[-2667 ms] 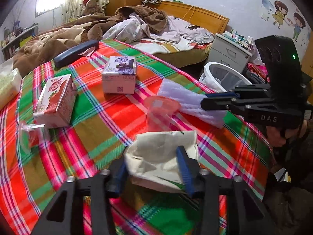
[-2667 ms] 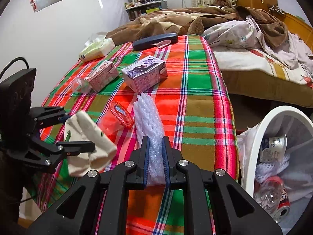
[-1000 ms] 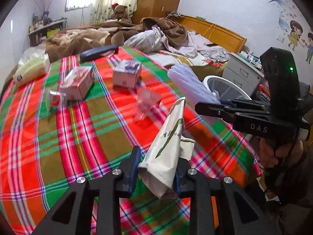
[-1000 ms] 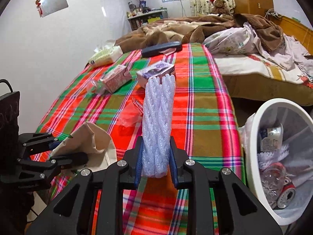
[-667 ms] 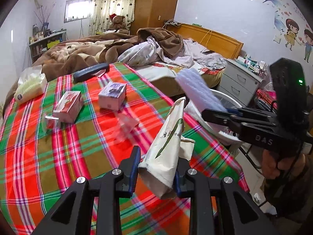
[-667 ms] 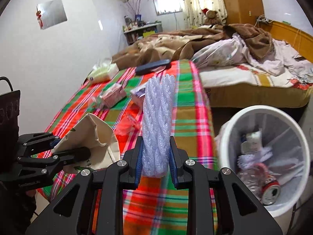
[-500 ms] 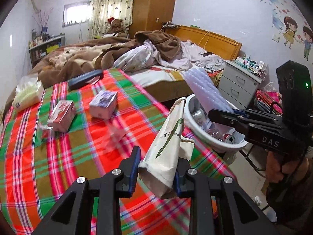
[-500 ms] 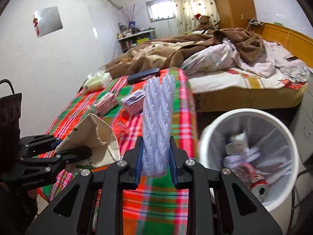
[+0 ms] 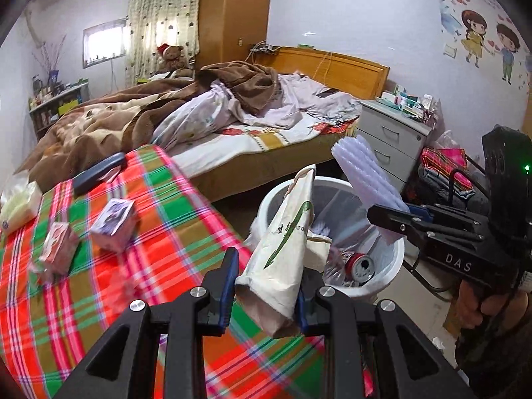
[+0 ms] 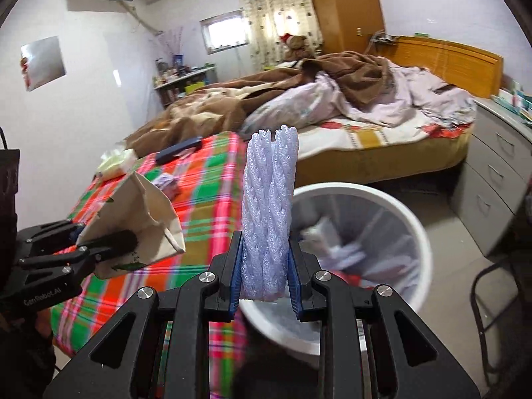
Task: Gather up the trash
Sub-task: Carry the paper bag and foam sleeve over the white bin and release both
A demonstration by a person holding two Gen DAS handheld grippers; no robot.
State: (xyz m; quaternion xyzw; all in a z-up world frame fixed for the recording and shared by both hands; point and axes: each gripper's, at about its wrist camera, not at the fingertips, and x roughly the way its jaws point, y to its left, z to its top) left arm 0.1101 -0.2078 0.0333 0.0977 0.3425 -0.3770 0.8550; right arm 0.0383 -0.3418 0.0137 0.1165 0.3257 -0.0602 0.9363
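Left wrist view: a cream paper bag (image 9: pixel 282 256) is seen clamped between the closed jaws of the left gripper (image 9: pixel 264 282), held upright near the rim of the white trash bin (image 9: pixel 389 266). A lavender foam fruit net (image 10: pixel 267 219) is pinched between the closed jaws of the right gripper (image 10: pixel 265 266), standing just above the bin's near edge. Each piece should be carried fully over the bin's opening before the jaws are parted; the light net may cling to a pad, so a wide release is advised. Cartons (image 9: pixel 114 221) are left on the plaid cloth (image 9: pixel 159 266).
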